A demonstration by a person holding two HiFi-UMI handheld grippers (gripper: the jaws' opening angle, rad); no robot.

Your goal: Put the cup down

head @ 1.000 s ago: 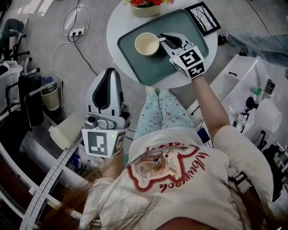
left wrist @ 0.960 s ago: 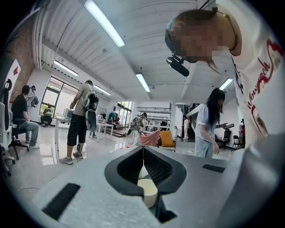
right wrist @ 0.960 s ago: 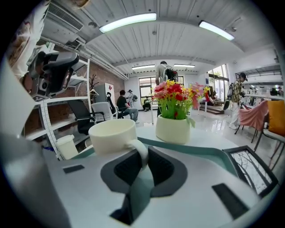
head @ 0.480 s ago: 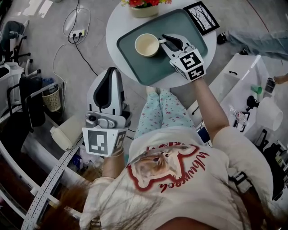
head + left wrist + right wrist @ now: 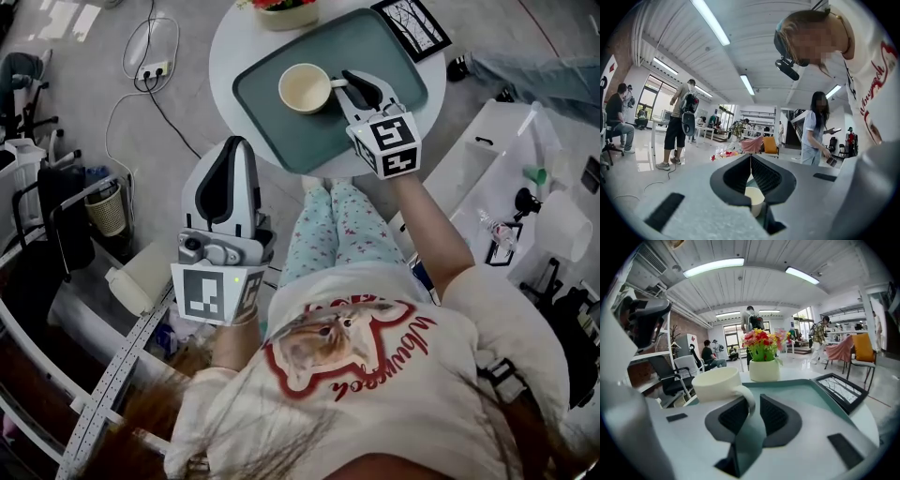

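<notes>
On the green rectangular tray (image 5: 309, 141), our right gripper (image 5: 349, 81), jaws barely parted, straddles the handle (image 5: 749, 399) of the cream ceramic cup (image 5: 303, 89); withdrawing crookedly could tip it.

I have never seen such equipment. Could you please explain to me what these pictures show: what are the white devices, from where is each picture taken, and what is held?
There is no robot here. A person holds a two-jaw hand tool, called a gripper, in each hand. The picture from above comes from a camera on the person's head. The other two come from cameras riding on each gripper. On the round table are a green tray, a flower pot and a framed picture. A cup stands on the tray. The right gripper has its jaws apart with the cup's handle between them, so it grips nothing. The left gripper, held low beside the table, is shut and empty.
</notes>
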